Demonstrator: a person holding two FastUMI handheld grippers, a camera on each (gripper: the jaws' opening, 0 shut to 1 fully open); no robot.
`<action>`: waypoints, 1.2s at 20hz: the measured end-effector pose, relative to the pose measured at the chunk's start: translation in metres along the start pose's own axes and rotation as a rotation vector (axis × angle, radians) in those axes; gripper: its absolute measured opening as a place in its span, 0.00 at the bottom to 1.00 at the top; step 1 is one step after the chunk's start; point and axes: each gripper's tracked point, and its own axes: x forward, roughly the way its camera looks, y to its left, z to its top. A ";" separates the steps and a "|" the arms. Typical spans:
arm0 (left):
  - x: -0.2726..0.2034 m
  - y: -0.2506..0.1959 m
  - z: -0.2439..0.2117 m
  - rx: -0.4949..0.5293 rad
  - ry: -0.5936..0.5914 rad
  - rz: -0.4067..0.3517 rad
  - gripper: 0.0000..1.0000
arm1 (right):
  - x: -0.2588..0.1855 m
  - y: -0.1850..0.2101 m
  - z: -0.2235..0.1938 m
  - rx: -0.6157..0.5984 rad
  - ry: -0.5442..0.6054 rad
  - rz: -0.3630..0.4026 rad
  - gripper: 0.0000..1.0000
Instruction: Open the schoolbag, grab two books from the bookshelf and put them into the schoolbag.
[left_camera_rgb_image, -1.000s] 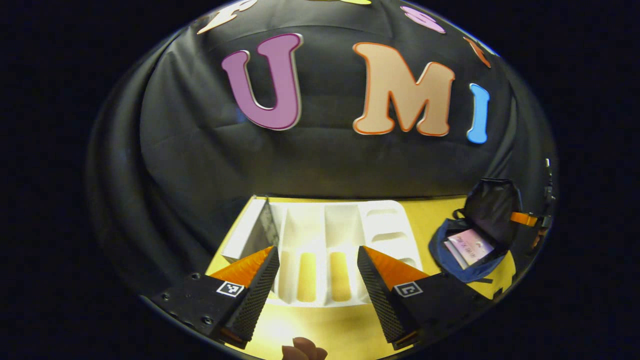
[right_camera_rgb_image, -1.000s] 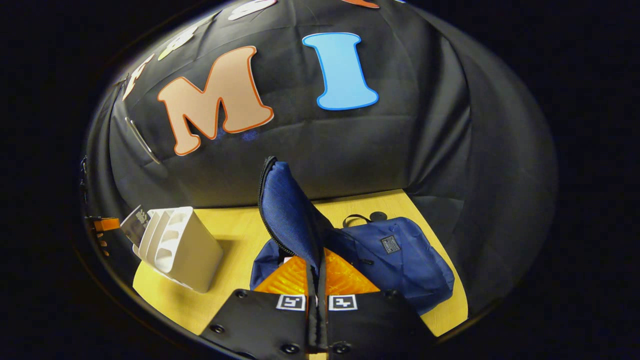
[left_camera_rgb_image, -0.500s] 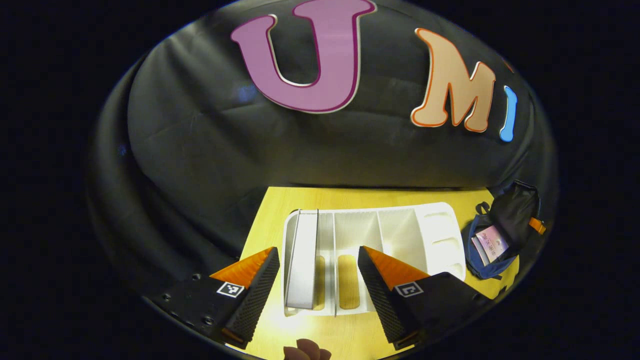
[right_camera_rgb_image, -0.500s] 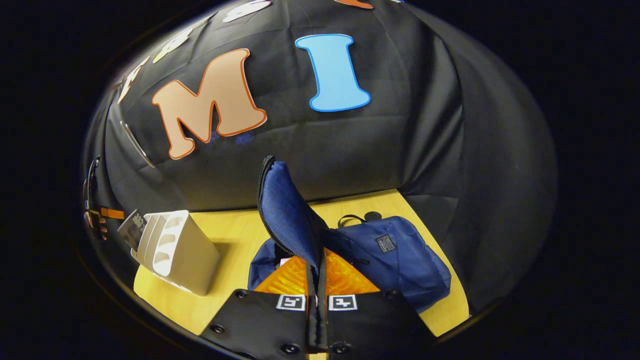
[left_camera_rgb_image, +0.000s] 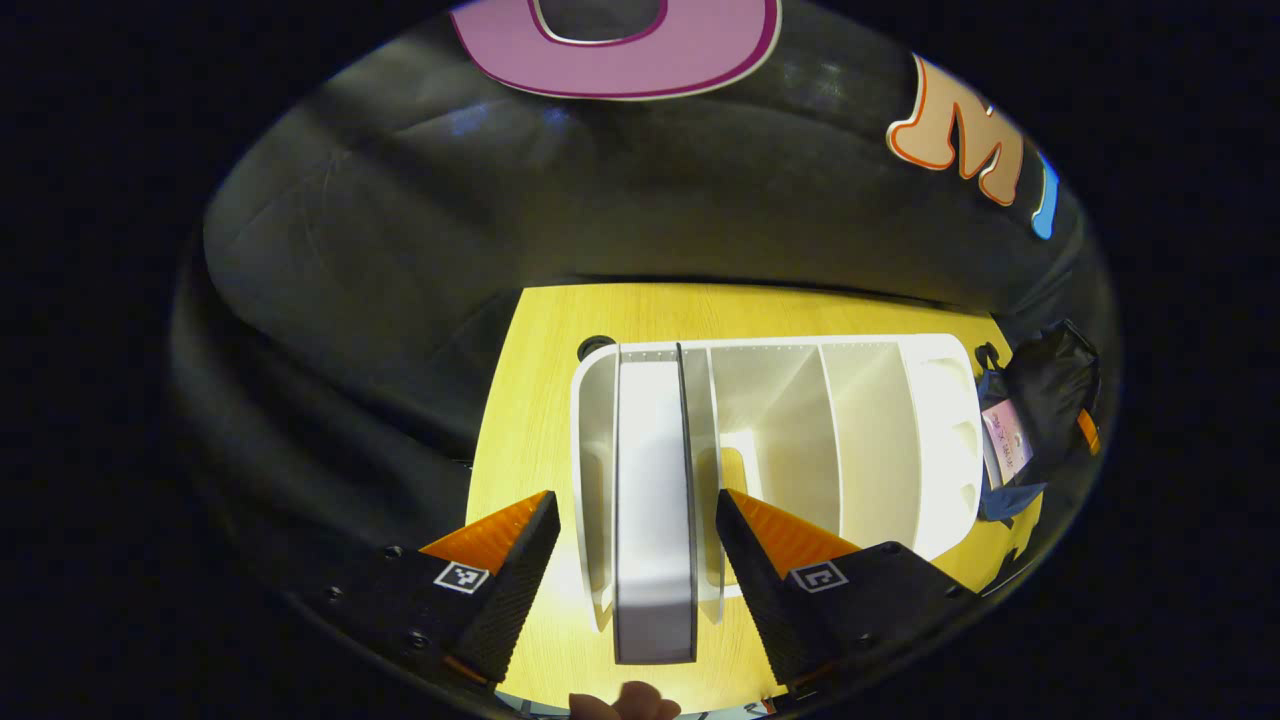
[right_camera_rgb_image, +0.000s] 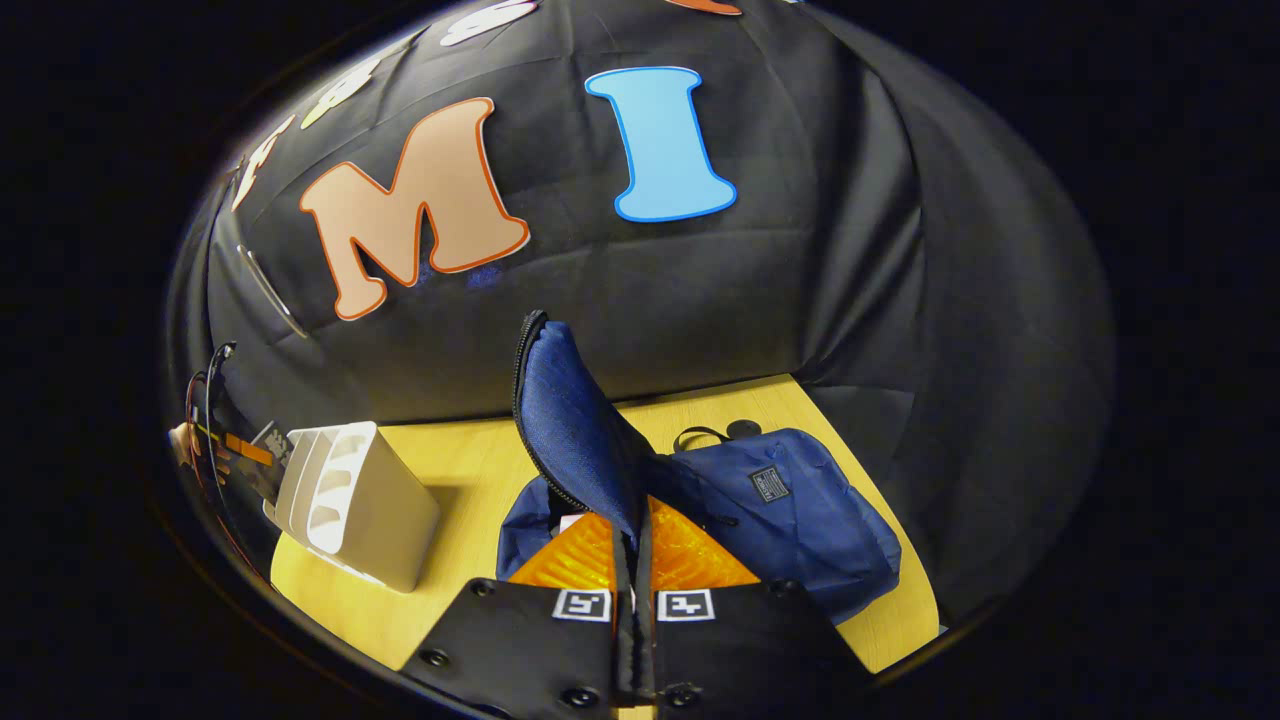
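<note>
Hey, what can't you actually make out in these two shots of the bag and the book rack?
- Book cover: in the left gripper view just its edge faces the camera; the rack walls hide both faces.
- Book in the bag: tiny at the rim of the left gripper view; title unreadable.
- Bag interior: in the right gripper view, the raised flap and the right claw block it.
- Left claw: both fingers flank the book; contact unclear.

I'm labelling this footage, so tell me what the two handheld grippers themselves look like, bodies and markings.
The left gripper has two wedge-shaped fingers with dotted, textured inner faces, set on a black body with visible screws. Each side carries a small square black-and-white marker tag. The right gripper has the same black body, screws and a pair of such tags. No cables are discernible on either.
</note>
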 end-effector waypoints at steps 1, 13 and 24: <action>0.001 0.000 -0.003 0.005 0.030 -0.003 0.93 | 0.001 0.000 -0.001 0.003 0.000 0.000 0.04; 0.015 0.001 -0.027 0.009 0.203 0.007 0.38 | 0.000 -0.004 0.001 0.009 0.002 -0.006 0.03; -0.004 0.014 -0.019 0.021 0.211 0.038 0.35 | 0.000 -0.005 0.002 0.025 0.002 -0.010 0.03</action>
